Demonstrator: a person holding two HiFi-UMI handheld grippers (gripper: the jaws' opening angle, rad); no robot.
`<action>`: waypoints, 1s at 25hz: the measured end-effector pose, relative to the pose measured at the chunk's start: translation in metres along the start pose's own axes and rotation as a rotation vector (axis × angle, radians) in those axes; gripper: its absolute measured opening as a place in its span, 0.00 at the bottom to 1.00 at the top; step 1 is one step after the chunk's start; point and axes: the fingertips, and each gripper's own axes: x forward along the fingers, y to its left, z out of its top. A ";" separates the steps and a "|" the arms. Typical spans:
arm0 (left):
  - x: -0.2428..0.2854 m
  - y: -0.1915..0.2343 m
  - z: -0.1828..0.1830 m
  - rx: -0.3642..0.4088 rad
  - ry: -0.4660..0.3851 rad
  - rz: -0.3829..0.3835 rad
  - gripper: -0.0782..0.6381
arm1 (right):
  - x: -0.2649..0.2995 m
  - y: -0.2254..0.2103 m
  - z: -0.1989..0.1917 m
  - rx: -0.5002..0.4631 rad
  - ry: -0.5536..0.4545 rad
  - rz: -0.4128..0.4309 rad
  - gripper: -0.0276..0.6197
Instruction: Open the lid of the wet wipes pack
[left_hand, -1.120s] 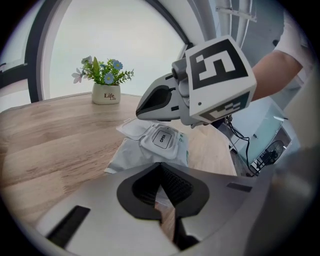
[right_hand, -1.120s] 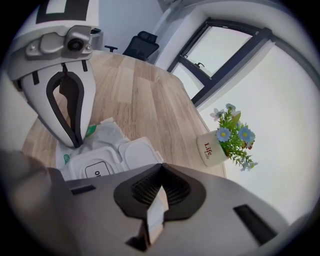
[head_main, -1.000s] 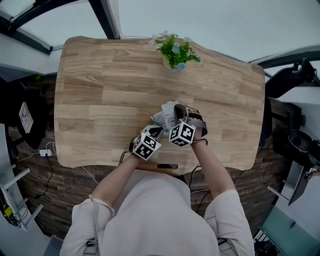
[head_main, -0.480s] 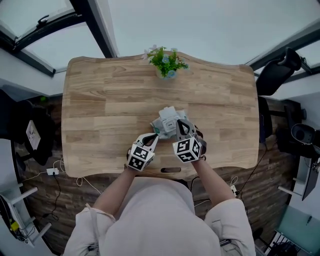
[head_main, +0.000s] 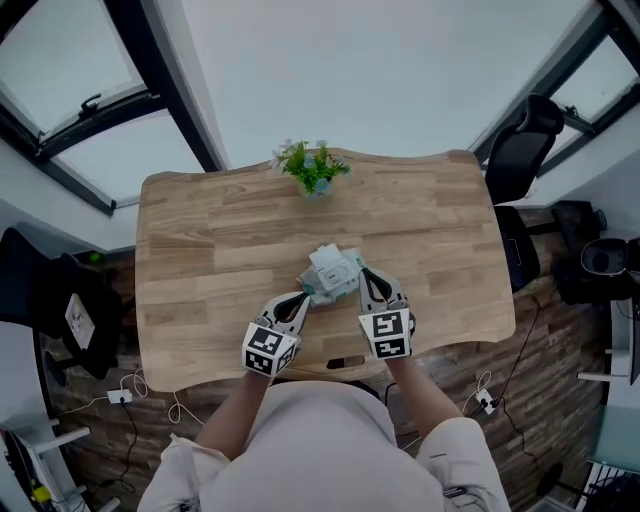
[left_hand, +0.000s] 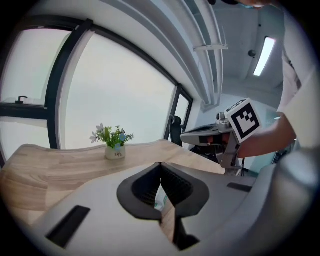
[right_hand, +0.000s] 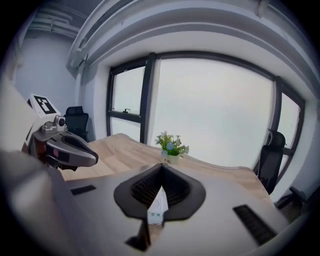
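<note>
Both grippers are holding the wet wipes pack (head_main: 330, 270) between them, over the near middle of the table (head_main: 220, 250). The left gripper (head_main: 303, 296) is pinching the pack's left edge, fingers together on the thin wrapper. The right gripper (head_main: 364, 278) is clamping the right end, with white pack showing between its closed fingers. Is the lid up? Too small to tell from here.

Now the danger: both seem to be gripping soft film rather than the lid. A pull apart could be stretching or tearing the wrapper, or the slack pack could be slipping out of one pinch and dropping onto the table.

The surface is pale wood plank, carrying only a little potted plant (head_main: 312, 170) at the far edge. Big dark-framed windows (head_main: 100, 150) are running along the far side, an office chair (head_main: 520, 150) is sitting far right, and cables (head_main: 120, 397) are trailing on the dark floor (head_main: 530, 330) near left.
</note>
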 end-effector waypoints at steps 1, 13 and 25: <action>-0.005 -0.003 0.008 0.006 -0.023 0.002 0.14 | -0.008 -0.003 0.005 0.020 -0.022 -0.010 0.05; -0.056 -0.028 0.084 0.025 -0.191 0.021 0.14 | -0.095 -0.015 0.053 0.199 -0.221 -0.065 0.05; -0.090 -0.051 0.141 0.130 -0.348 0.089 0.14 | -0.142 -0.014 0.061 0.275 -0.307 -0.099 0.05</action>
